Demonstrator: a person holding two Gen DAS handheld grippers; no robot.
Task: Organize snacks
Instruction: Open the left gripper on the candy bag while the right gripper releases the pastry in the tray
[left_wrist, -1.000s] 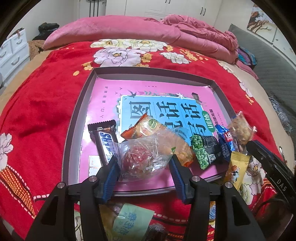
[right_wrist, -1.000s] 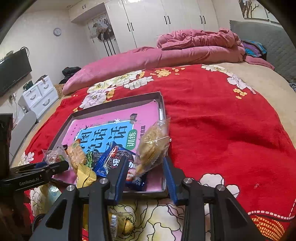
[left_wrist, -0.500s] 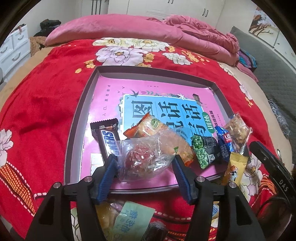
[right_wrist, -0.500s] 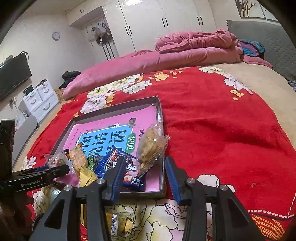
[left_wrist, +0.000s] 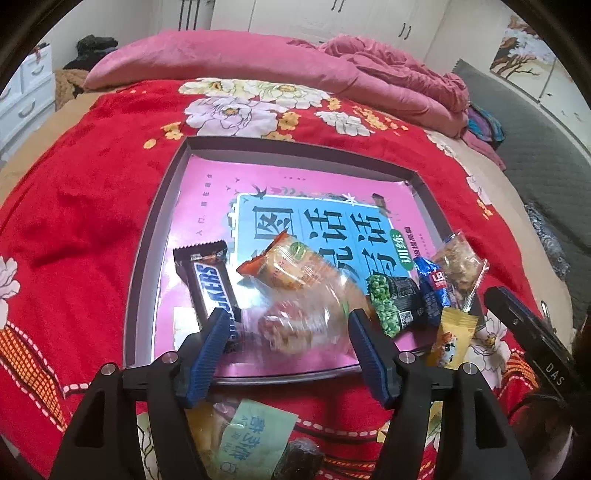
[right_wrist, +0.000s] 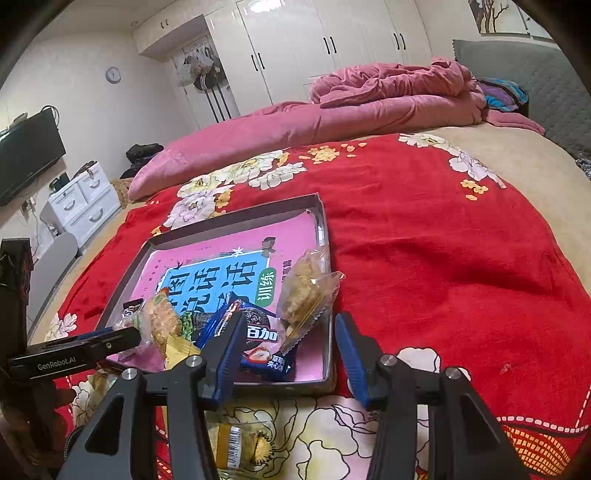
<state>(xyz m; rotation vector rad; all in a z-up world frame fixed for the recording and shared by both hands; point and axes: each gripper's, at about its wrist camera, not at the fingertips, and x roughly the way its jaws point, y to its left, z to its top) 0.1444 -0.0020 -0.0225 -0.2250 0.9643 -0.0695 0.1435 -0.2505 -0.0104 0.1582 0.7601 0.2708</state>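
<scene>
A grey tray lined with a pink book lies on the red bedspread. My left gripper hangs at its near edge with jaws opening. A clear bag of red candy lies loose between them, on the tray beside a Snickers bar and an orange packet. My right gripper is also opening. A clear packet of brown snack leans between its jaws on the tray's right rim, free of the pads. Green pea, blue and yellow packets crowd the near right corner.
More snacks lie on the blanket below the grippers: a green-labelled packet, a dark wrapped piece and a yellow wrapped one. A pink duvet is heaped at the far side; white drawers stand to the left.
Both pairs of jaws have spread wider. The candy bag was let go and sank onto the tray. The brown snack packet slipped free and settled lower against the tray's right rim.
</scene>
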